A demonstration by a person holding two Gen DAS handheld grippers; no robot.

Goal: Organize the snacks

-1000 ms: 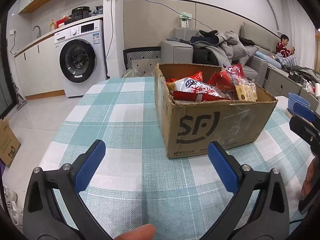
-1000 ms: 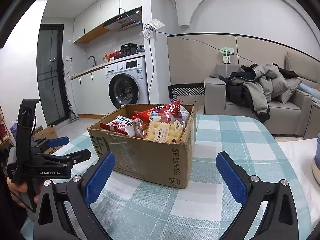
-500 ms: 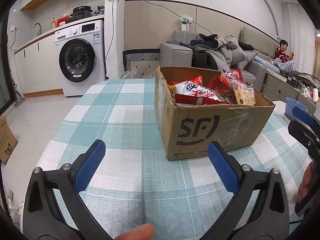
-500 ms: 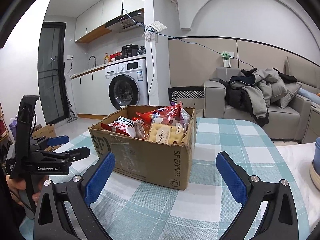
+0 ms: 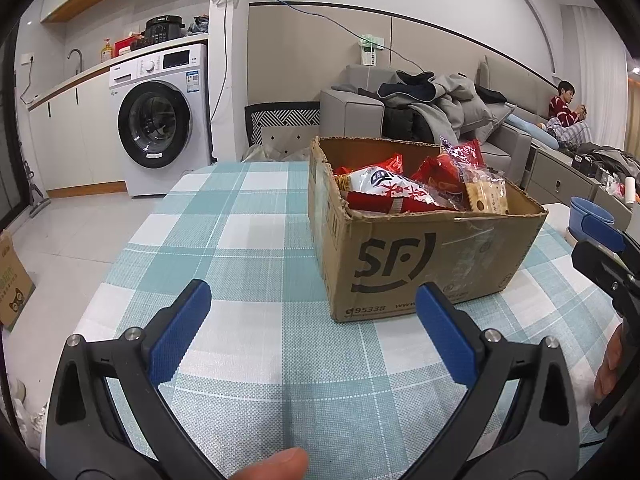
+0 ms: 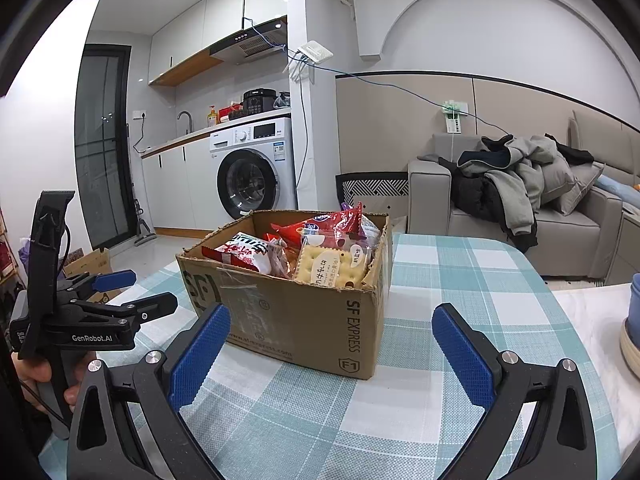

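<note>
The left gripper [image 5: 312,320] was held above the near part of the table [image 5: 240,240], which carried a cloth of teal and white checks. Its jaws stood wide apart and held nothing; between the two blue pads only the cloth was seen. A fingertip [image 5: 276,464] of the person showed at the bottom edge of the left wrist view. The same tool appeared at the left side of the right wrist view [image 6: 132,292], gripped by a hand [image 6: 36,372], with its fingers also spread and touching nothing.

Further to the right, the cardboard box [image 5: 420,260] stood on the table, toward the far right part of it, and it was open at the top. It was full of snacks: a white and red bag [image 5: 384,192] lay at the left side inside, red packets [image 5: 444,172] were behind it, and a pack of crackers [image 6: 332,268] leaned against the right wall of the box. The right pad of the left gripper was just in front of the near corner of the box, but apart from it.

The right gripper [image 6: 332,344] hovered before the near corner of the box. Its jaws were wide open too, empty, and not in contact with the box or the cloth. At the right edge of the table a blue bowl [image 5: 588,212] stood
</note>
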